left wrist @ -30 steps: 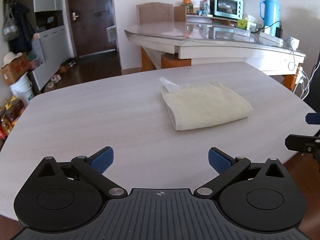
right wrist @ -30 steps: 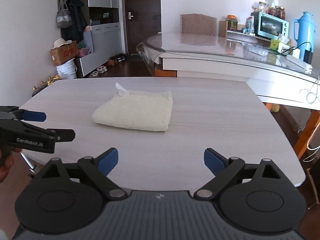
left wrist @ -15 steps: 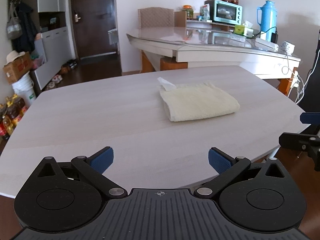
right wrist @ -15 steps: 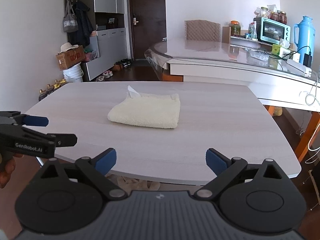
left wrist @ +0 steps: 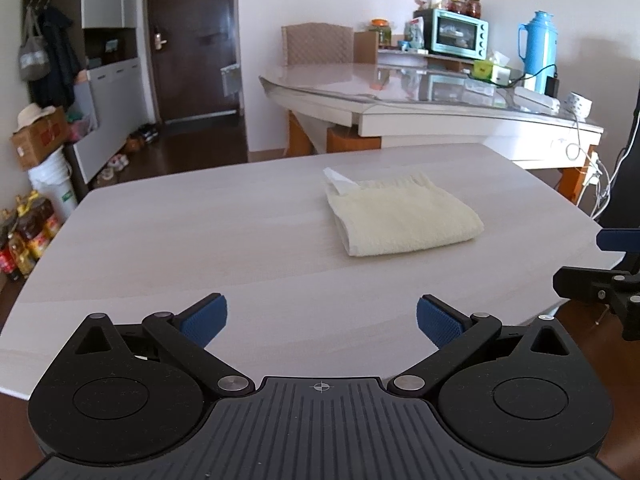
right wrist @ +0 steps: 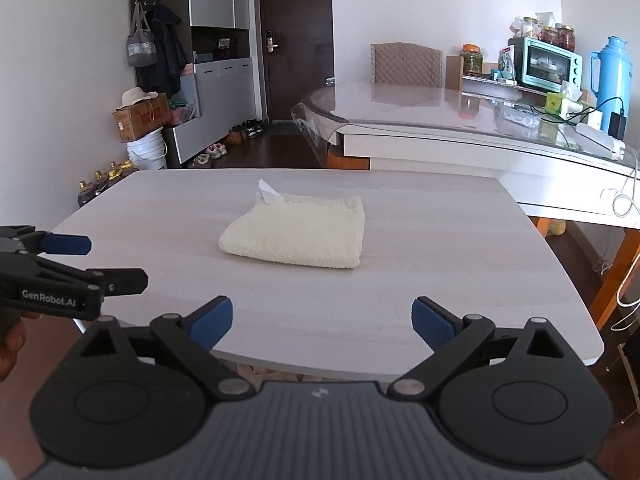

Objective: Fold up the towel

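Folded into a thick cream terry-cloth towel (left wrist: 402,220), resting flat near the middle of a pale wood-grain tabletop (left wrist: 200,240), white care tag sticking up at its far left corner. Held back over the table's near edge, well apart from the cloth: left gripper (left wrist: 322,318), black with blue ribbed pads, jaws spread wide and empty. Likewise drawn back at the near edge: right gripper (right wrist: 322,320), jaws spread wide, nothing between them. Visible at the left of the right wrist view: the left tool's black arm, lettered "GenRobot.AI". Behind, a glass-topped white table (right wrist: 440,120) carrying a mint-green toaster oven (left wrist: 460,38) and a blue thermos (left wrist: 538,50).
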Available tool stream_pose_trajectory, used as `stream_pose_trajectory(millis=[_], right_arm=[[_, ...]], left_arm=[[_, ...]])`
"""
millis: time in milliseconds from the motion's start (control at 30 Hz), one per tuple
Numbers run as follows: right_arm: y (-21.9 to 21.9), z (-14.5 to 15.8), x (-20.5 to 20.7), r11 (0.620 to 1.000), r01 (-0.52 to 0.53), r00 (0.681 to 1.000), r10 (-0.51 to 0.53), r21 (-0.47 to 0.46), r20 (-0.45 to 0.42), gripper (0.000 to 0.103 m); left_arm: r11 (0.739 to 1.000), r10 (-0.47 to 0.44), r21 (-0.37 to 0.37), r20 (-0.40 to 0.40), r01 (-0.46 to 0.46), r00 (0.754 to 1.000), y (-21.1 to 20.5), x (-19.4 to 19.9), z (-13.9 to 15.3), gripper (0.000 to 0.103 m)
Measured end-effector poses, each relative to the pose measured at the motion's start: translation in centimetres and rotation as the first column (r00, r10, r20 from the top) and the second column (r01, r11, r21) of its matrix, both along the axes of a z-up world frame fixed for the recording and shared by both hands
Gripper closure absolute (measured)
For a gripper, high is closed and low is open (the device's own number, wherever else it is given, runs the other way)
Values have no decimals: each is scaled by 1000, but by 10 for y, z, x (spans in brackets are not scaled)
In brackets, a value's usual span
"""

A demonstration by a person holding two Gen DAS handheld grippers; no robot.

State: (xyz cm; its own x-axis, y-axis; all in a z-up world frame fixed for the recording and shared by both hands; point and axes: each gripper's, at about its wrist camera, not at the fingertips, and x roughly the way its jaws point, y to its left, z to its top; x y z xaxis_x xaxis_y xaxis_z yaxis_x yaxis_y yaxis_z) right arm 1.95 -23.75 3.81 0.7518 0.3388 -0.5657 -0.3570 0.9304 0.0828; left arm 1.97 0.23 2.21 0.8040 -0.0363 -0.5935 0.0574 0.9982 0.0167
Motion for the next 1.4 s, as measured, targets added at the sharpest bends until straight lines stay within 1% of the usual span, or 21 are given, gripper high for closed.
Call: stream_pose_trajectory(millis=[267,433,500,600,667,700,733,800,900,967,1033,1067,1100,1133,1167,1200,1233,1267,1300,1333,1400], right_arm=[[-6,-2,21,1000,21,1000,-21,-8,-15,5],[-8,-7,47,1000,18,999,-18,0,-30,5],[-8,-8,60,1000,9,999,-8,14,-38,7],[-6,-10,83,1000,-8,999,9,28,-49,17],[-4,-11,101,999,-21,999,23,29,-47,18],[-3,-11,110,999,-31,998,32,27,-45,20],[-2,-12,119,999,-40,998,41,30,-45,27],[0,-12,138,998,-58,997,60,37,-46,34],[5,-16,164,996,-81,995,83,38,-57,35],[7,-19,177,995,-93,993,95,33,-68,39],[12,-30,198,993,-113,988,117,39,-101,52],[13,-33,203,992,-121,986,125,37,-109,56],[15,-36,208,991,-130,984,133,35,-116,62],[17,-40,213,990,-138,982,141,32,-124,65],[19,-43,217,989,-146,980,149,29,-131,65],[21,-45,220,988,-149,979,151,26,-136,65],[22,-47,223,989,-149,979,151,25,-140,70],[21,-49,223,989,-147,979,149,28,-140,76],[20,-49,223,989,-144,979,147,32,-140,90],[20,-50,223,989,-142,979,146,36,-140,97],[14,-47,215,989,-133,981,141,67,-135,97]], left_arm=[[1000,-3,4,-10,3,1000,2,22,2,0],[999,-34,15,-15,34,999,0,41,0,0],[998,-66,19,-17,67,998,-2,52,-1,0],[994,-108,22,-13,109,994,-5,70,-3,0],[992,-126,25,-11,126,992,-7,79,-4,0],[990,-139,29,-12,140,990,-9,90,-6,0],[989,-142,32,-15,142,990,-11,96,-8,0],[989,-142,38,-26,143,990,-13,113,-13,0],[986,-160,42,-71,163,985,-16,135,-22,0],[982,-176,56,-108,183,978,-18,144,-27,0],[980,-184,60,-119,192,976,-16,149,-31,1],[979,-186,60,-126,195,974,-15,150,-33,2],[978,-191,61,-138,200,972,-12,152,-35,5],[977,-195,60,-143,205,970,-9,153,-36,10],[975,-201,59,-147,212,968,-8,154,-37,11],[972,-215,58,-151,226,965,-5,156,-38,10],[970,-224,58,-149,235,963,-2,157,-39,9],[968,-229,65,-147,241,962,-1,159,-40,8],[964,-240,78,-143,253,960,2,162,-42,7],[963,-242,82,-140,255,960,2,164,-42,6],[959,-245,110,-134,260,960,3,171,-43,5]])
